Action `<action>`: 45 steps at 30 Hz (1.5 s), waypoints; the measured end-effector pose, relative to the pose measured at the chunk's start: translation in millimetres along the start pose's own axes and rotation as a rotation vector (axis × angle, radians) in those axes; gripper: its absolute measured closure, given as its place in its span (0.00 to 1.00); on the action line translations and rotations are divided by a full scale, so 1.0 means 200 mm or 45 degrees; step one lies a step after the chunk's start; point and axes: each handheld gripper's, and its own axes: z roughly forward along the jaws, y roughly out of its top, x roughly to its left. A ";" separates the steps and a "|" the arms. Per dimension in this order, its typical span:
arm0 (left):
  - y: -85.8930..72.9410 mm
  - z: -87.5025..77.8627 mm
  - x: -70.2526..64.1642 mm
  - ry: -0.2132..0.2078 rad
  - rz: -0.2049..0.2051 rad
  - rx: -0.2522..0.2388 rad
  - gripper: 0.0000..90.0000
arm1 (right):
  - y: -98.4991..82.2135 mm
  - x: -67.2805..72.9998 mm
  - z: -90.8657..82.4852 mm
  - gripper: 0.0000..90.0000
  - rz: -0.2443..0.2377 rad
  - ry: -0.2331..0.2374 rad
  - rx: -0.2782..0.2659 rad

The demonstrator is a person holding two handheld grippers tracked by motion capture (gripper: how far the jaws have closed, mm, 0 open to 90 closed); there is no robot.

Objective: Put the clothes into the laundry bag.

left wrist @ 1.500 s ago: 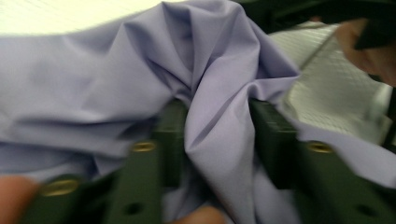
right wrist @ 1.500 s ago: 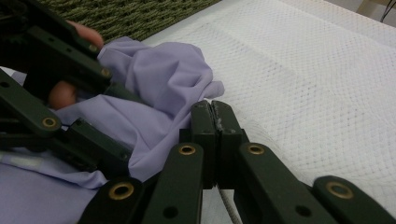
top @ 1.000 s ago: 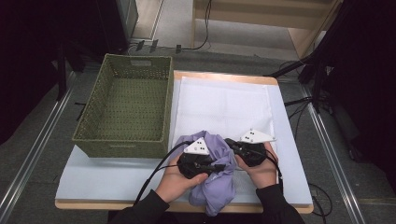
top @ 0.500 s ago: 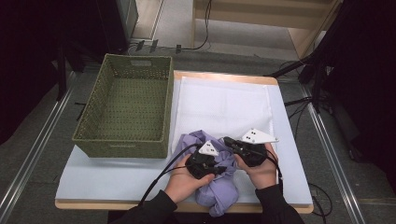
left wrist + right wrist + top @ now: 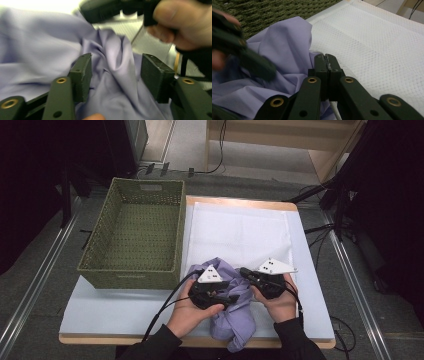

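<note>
Pale surface (image 5: 115,312) with a white mesh mat (image 5: 240,232) on its right half, dark floor and cables around it. At the left stands a green woven basket (image 5: 132,237), its near wall just beside the cloth. Left tongs (image 5: 231,298) lie low in the person's left hand (image 5: 187,312), pointing right across the lavender cloth (image 5: 232,320); their jaws have just been opening, and in the left gripper view they stand apart with a raised fold of cloth (image 5: 112,67) between them, pads not pressing on it. Cable trails from the left tongs toward the near edge. Right tongs (image 5: 243,271) are held in the right hand (image 5: 280,302), pointing left toward the cloth's upper edge; in the right gripper view the jaws are pressed together, and whether they pinch any fabric cannot be told. Cloth is crumpled in a heap at the near middle of the surface, between both hands, one end hanging over the front edge; smooth, plain, softly creased.
</note>
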 end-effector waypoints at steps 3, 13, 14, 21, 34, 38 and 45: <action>0.02 -0.09 0.03 0.061 0.003 -0.055 0.44 | 0.00 0.00 0.00 1.00 0.003 0.003 0.003; -0.08 0.00 0.13 0.179 -0.078 0.127 0.38 | 0.00 0.00 0.00 1.00 0.002 0.004 0.001; -0.09 0.02 0.13 0.159 -0.087 0.151 0.40 | 0.00 0.00 0.00 1.00 -0.001 0.006 0.001; -0.09 0.06 0.11 0.052 -0.087 0.183 0.92 | 0.00 0.01 0.01 1.00 -0.015 0.010 0.008; -0.04 0.17 -0.06 -0.197 0.110 0.187 0.98 | 0.01 0.02 0.00 1.00 -0.001 0.012 -0.016; -0.05 0.24 -0.04 -0.140 0.070 0.187 0.98 | 0.02 0.02 -0.01 1.00 0.005 0.018 -0.038; -0.04 0.21 -0.01 -0.065 0.015 0.113 0.78 | 0.02 0.01 -0.01 1.00 0.005 0.013 -0.038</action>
